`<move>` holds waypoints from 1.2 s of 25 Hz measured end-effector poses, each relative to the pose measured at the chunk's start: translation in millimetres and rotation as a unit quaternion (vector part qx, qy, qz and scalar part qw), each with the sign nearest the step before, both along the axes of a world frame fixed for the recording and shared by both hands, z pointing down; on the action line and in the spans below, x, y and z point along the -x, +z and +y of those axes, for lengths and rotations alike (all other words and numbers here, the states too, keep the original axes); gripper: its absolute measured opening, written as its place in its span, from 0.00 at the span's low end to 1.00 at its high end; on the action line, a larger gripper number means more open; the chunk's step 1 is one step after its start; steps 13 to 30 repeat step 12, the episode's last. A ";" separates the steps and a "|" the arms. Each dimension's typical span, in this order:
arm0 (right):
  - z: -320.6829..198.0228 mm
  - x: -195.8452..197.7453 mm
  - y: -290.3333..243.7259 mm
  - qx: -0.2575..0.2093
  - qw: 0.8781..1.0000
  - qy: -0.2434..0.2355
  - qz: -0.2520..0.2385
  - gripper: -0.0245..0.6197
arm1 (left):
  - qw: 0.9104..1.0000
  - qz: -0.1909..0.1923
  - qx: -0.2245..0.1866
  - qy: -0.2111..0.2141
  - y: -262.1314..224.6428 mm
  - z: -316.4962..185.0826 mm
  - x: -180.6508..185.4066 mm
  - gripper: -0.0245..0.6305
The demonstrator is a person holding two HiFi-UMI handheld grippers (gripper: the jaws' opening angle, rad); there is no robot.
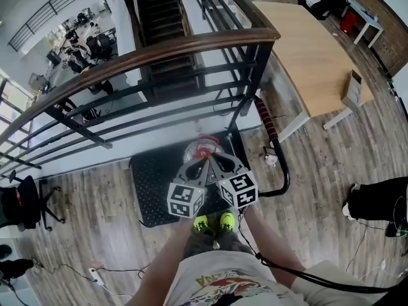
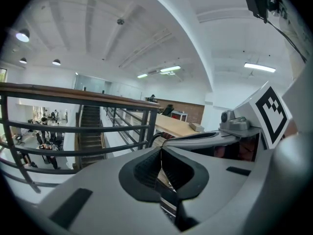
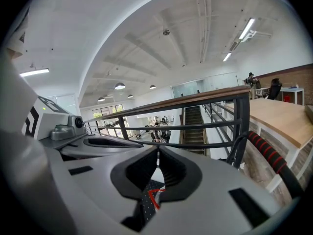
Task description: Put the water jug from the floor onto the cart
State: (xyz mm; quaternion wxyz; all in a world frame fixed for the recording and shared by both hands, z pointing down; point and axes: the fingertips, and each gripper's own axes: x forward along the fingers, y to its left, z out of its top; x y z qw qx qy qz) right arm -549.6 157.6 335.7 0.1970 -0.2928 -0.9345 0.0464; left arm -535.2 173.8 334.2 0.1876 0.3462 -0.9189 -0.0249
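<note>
The water jug [image 1: 193, 150], clear with a red cap, stands upright on the black cart platform [image 1: 153, 183], seen from above. My left gripper [image 1: 199, 165] and right gripper [image 1: 211, 164] hover side by side just over its near edge, tips almost meeting. The left gripper [image 2: 160, 153] is shut with nothing between its pads. The right gripper [image 3: 157, 155] is shut too; a bit of the red cap [image 3: 154, 198] shows below its jaws, not gripped. Most of the jug is hidden under the grippers.
The cart's handle [image 1: 269, 121], with a red-and-black grip, rises on the right. A dark railing [image 1: 159, 50] with a wooden top runs just beyond the cart, a stairwell behind it. A wooden table [image 1: 312, 50] stands far right. A person's neon shoes [image 1: 213, 222] touch the cart's near edge.
</note>
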 end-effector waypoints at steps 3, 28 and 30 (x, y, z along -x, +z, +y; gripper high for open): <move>1.0 -2.8 0.6 -0.001 1.000 -0.004 0.001 0.08 | 1.000 0.001 0.000 -0.003 0.4 0.7 -2.8 0.06; 3.3 -10.9 4.6 -0.004 1.000 -0.008 0.006 0.08 | 1.000 0.007 -0.002 -0.006 4.0 2.8 -11.2 0.06; 3.3 -10.9 4.6 -0.004 1.000 -0.008 0.006 0.08 | 1.000 0.007 -0.002 -0.006 4.0 2.8 -11.2 0.06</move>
